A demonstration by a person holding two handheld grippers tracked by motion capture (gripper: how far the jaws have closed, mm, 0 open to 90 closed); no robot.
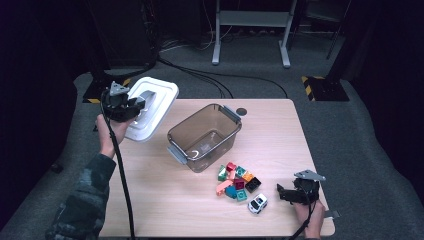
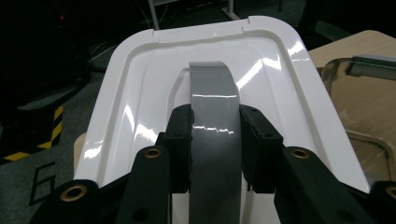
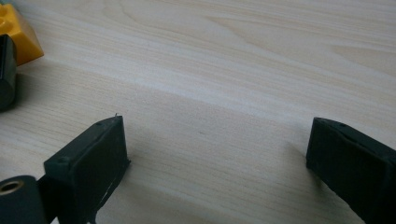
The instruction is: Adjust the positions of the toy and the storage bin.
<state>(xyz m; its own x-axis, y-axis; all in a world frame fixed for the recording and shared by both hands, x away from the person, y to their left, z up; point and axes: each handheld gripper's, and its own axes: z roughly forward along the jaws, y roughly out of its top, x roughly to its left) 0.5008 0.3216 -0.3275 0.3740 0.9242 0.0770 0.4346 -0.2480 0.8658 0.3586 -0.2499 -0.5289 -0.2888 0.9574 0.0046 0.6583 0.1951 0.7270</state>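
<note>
Off the table's left edge, lid removed, blocks unpacked.
Left gripper (image 2: 215, 135) clamps white lid (image 2: 140, 93) by its grey handle (image 2: 212, 93); right gripper (image 3: 219, 154) gapes empty; bin (image 1: 204, 136) empty.

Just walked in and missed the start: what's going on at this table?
A person is working with a gripper in each hand. The left gripper is clamped on the grey handle of a white lid, holding it tilted over the table's left edge, off the clear plastic bin, which stands open. The right gripper rests on the table with its jaws open on nothing, beside a pile of coloured blocks and a small white toy car.
</note>
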